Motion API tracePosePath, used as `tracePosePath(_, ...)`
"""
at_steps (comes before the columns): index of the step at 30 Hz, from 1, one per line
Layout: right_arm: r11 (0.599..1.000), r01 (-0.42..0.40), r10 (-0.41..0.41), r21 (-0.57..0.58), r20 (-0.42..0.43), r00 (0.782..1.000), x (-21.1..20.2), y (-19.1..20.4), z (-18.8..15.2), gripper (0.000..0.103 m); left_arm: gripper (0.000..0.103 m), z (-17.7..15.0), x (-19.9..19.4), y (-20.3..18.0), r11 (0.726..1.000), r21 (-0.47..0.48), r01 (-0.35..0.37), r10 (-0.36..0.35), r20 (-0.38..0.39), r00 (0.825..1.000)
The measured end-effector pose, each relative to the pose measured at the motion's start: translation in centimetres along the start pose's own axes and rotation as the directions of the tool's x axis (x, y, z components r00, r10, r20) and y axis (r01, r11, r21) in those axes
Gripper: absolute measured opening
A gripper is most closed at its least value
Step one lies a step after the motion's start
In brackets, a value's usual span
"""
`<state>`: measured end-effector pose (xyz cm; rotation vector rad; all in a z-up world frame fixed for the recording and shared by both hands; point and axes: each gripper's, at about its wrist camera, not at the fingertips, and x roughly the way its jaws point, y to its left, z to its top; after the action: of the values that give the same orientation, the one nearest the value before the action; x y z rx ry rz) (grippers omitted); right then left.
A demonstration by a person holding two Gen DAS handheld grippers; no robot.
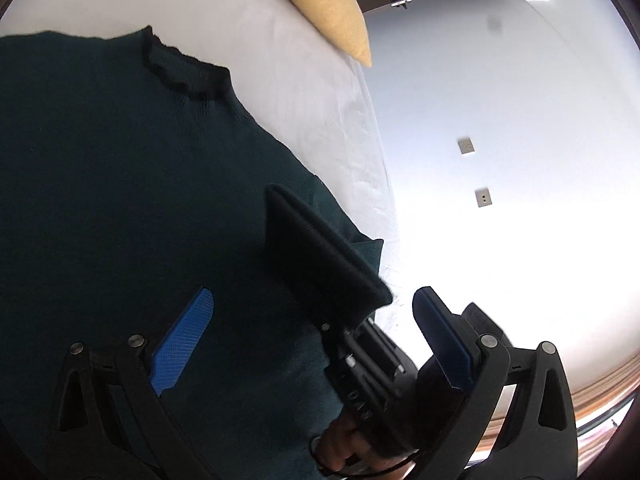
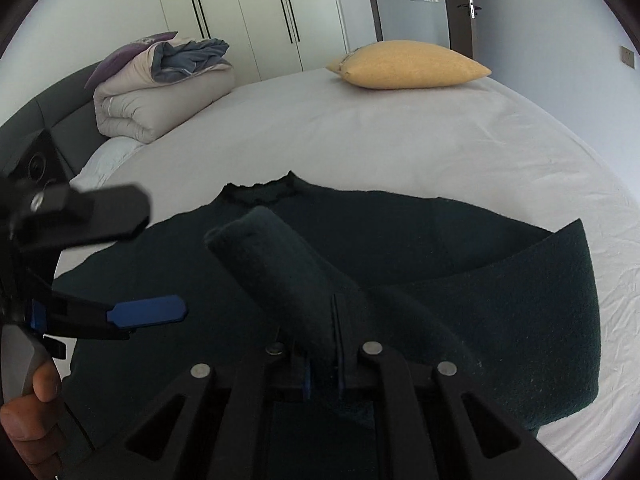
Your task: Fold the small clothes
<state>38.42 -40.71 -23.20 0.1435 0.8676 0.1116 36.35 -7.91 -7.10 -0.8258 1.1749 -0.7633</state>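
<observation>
A dark green knit sweater (image 1: 120, 168) lies flat on the white bed, its collar (image 2: 260, 194) toward the far side. My right gripper (image 2: 324, 364) is shut on the sweater's sleeve cuff (image 2: 276, 268) and holds it lifted over the body, so the sleeve (image 2: 540, 312) arcs up from the right. In the left wrist view the right gripper (image 1: 340, 300) and the held cuff (image 1: 316, 248) sit between my left fingers. My left gripper (image 1: 312, 344) is open and empty just above the sweater; it also shows at the left of the right wrist view (image 2: 148, 312).
A yellow pillow (image 2: 408, 64) lies at the far edge of the bed (image 2: 400, 140). A folded beige duvet (image 2: 160, 92) is at the far left by the dark headboard (image 2: 60, 120). Wardrobe doors and a room door stand behind. The bed's right edge (image 1: 380, 168) runs beside a white wall.
</observation>
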Motion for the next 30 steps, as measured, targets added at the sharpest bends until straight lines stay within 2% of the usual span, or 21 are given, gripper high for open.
tracePosePath(3,0.998,0.032,-0.032,-0.045,-0.002,0.999,-0.5,0.9,-0.3,0.010,0.101,1.0,0.5,0.5,0.996,-0.064,0.064,-0.064,-0.002,0.998)
tracePosePath(5,0.997,0.046,-0.046,-0.063,0.002,0.999,-0.4,1.2,-1.1,0.010,0.101,1.6,0.9,0.5,0.995,-0.074,0.067,-0.068,-0.010,0.998)
tracePosePath(7,0.996,0.052,-0.052,-0.074,0.006,0.999,-0.1,1.9,-1.9,0.010,0.101,1.9,1.7,0.7,0.997,-0.063,0.037,-0.039,-0.030,0.999)
tracePosePath(9,0.995,0.050,-0.050,-0.082,0.007,0.999,-0.2,2.1,-1.8,0.010,0.085,1.8,3.2,1.0,0.996,-0.077,0.033,-0.038,-0.064,0.997)
tracePosePath(11,0.994,0.044,-0.043,-0.095,0.006,0.999,-0.2,2.5,-2.1,0.010,0.052,2.0,4.1,1.4,0.994,-0.107,0.032,-0.042,-0.095,0.995)
tracePosePath(12,0.994,0.042,-0.042,-0.104,0.004,0.999,-0.2,2.7,-2.1,0.010,0.046,2.1,4.5,1.7,0.993,-0.116,0.022,-0.034,-0.102,0.994)
tracePosePath(13,0.993,0.041,-0.041,-0.109,0.001,0.999,-0.2,2.8,-2.2,0.010,0.028,2.2,4.7,1.9,0.993,-0.117,0.020,-0.032,-0.101,0.994)
tracePosePath(15,0.994,0.035,-0.036,-0.105,-0.007,0.999,-0.4,2.8,-2.1,0.012,0.018,2.1,5.2,2.2,0.993,-0.115,0.003,-0.014,-0.095,0.995)
tracePosePath(16,0.996,0.027,-0.028,-0.088,-0.011,1.000,-0.6,2.5,-2.0,0.015,0.009,2.1,5.3,2.3,0.994,-0.111,0.001,-0.012,-0.093,0.996)
tracePosePath(17,0.998,0.005,-0.006,-0.055,-0.015,1.000,-1.1,1.9,-2.0,0.019,0.008,2.0,5.3,2.3,0.994,-0.107,0.004,-0.014,-0.089,0.996)
tracePosePath(19,0.996,-0.060,0.062,0.059,-0.025,0.998,-2.4,-0.1,-2.0,0.049,0.007,2.1,4.9,2.1,0.996,-0.091,-0.008,0.001,-0.070,0.998)
tracePosePath(21,0.968,-0.137,0.140,0.211,0.000,0.990,-4.4,-3.2,-2.5,0.065,0.006,2.2,4.3,1.9,0.997,-0.075,-0.013,0.009,-0.051,0.999)
tracePosePath(23,0.896,-0.194,0.187,0.399,0.056,0.981,-6.4,-7.5,-3.7,0.069,0.006,2.0,2.3,1.1,0.999,-0.026,-0.037,0.036,-0.020,0.999)
tracePosePath(24,0.841,-0.226,0.217,0.492,0.076,0.973,-6.9,-9.5,-4.6,0.072,0.006,2.3,1.5,0.7,0.999,-0.005,-0.048,0.048,-0.003,0.999)
tracePosePath(25,0.766,-0.269,0.257,0.584,0.106,0.961,-7.2,-11.5,-5.8,0.073,0.006,2.4,0.6,0.4,0.998,0.013,-0.059,0.059,0.017,0.998)
tracePosePath(27,0.588,-0.360,0.336,0.725,0.186,0.923,-6.8,-14.4,-7.7,0.074,0.006,3.3,-2.0,-0.2,0.997,0.032,-0.066,0.064,0.058,0.996)
tracePosePath(28,0.499,-0.401,0.381,0.768,0.222,0.898,-6.0,-15.2,-8.5,0.075,0.006,3.5,-2.5,-0.4,0.997,0.034,-0.065,0.063,0.073,0.995)
tracePosePath(30,0.317,-0.472,0.466,0.823,0.298,0.833,-4.1,-15.4,-9.8,0.077,0.006,4.0,-3.9,-0.8,0.997,0.041,-0.064,0.060,0.103,0.993)
